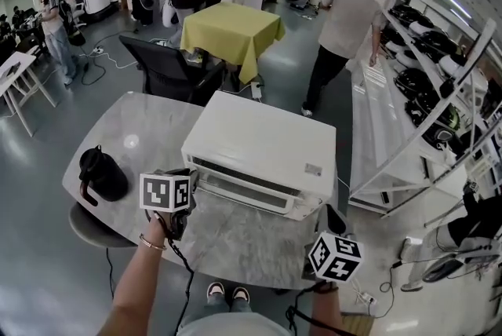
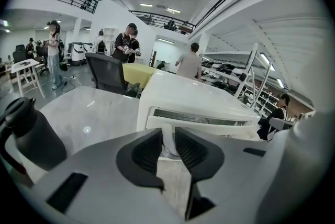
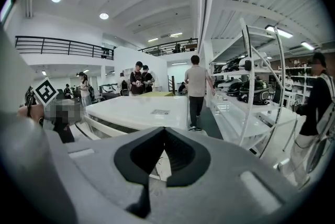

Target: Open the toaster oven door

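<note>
- The left gripper (image 2: 168,136) has its two dark ribbed pads closed on the left end of the white door handle (image 2: 209,126), which fills the gap between them.
- Its marker cube (image 1: 165,191) sits at the front left corner of the toaster oven (image 1: 263,142).
- The right gripper (image 3: 165,131) has its jaws pressed together at the tips with nothing between them. It hangs off the table's near edge, close to the oven's front right corner but not touching it.
- The oven is a white, smooth, boxy unit with rounded corners. It stands near the middle of the table (image 1: 149,126) with its door side facing the person, and the handle is a long bar across the front.
- The tabletop is pale grey, marble-patterned and glossy, with rounded corners.
- A black rounded jug (image 1: 102,173) with a side handle stands on the table to the left of the left gripper, well apart from the oven.
- Beyond the table are a black office chair (image 1: 165,67) and a table under a yellow cloth (image 1: 231,28).
- A white metal rack (image 1: 392,130) holding dark gear runs along the right, and a person (image 1: 345,20) walks beside it.
</note>
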{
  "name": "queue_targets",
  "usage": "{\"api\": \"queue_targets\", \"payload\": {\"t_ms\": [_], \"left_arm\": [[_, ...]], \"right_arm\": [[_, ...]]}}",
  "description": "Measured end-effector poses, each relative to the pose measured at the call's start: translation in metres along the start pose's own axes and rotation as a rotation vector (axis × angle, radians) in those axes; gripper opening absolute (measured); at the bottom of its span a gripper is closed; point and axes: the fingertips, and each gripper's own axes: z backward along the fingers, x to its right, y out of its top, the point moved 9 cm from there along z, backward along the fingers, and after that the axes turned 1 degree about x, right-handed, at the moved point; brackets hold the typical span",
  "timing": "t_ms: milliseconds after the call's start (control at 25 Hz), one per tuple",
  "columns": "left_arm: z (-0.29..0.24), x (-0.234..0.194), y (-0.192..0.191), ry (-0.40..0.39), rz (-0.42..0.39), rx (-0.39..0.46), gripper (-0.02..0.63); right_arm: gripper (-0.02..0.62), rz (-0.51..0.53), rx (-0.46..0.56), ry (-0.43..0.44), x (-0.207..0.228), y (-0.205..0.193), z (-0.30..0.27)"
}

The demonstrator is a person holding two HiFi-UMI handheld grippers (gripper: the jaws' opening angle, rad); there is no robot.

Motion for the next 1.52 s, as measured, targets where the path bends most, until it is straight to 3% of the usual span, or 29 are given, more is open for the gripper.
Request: {"api": "queue_targets", "payload": {"t_ms": [600,1520], "left_arm": [[0.013,0.000,-0.014,-0.015,-0.025,0.043,0.077],[0.030,-0.004,-0.042,0.021,-0.019,0.011,0.069]], "right_arm": [[0.005,0.028,-0.011,0.030,-0.004,0.003,0.002],[0.005,0.024,-0.048,0.084,-0.010,-0.006,-0.013]]}}
